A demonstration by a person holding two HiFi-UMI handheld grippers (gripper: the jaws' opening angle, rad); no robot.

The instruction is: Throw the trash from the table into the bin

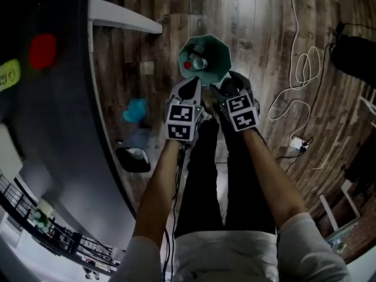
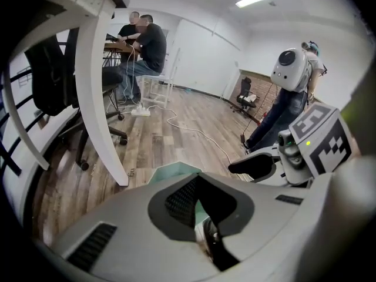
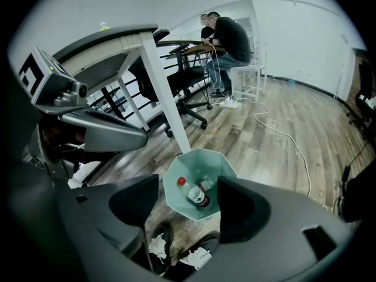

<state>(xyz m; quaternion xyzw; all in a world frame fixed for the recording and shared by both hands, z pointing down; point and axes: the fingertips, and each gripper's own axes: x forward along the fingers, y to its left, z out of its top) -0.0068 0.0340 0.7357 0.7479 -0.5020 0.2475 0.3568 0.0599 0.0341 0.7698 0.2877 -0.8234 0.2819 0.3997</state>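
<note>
R fingers (image 3: 136, 203) spread, nothing between. L fingers (image 2: 179, 201) pinched tip to tip, seemingly empty. Bottle (image 3: 197, 194) w/ red cap lies in bin (image 3: 171, 184).

Risk: shoes (image 3: 166, 235) just beside bin, so a careless step could tip it and spill the trash.

L gripper (image 1: 188, 90) & R gripper (image 1: 226, 87) side by side above bin's near rim, angled steeply down, forearms out front.

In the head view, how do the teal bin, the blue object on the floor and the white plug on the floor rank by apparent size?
Largest to smallest:
1. teal bin
2. blue object
3. white plug
</note>
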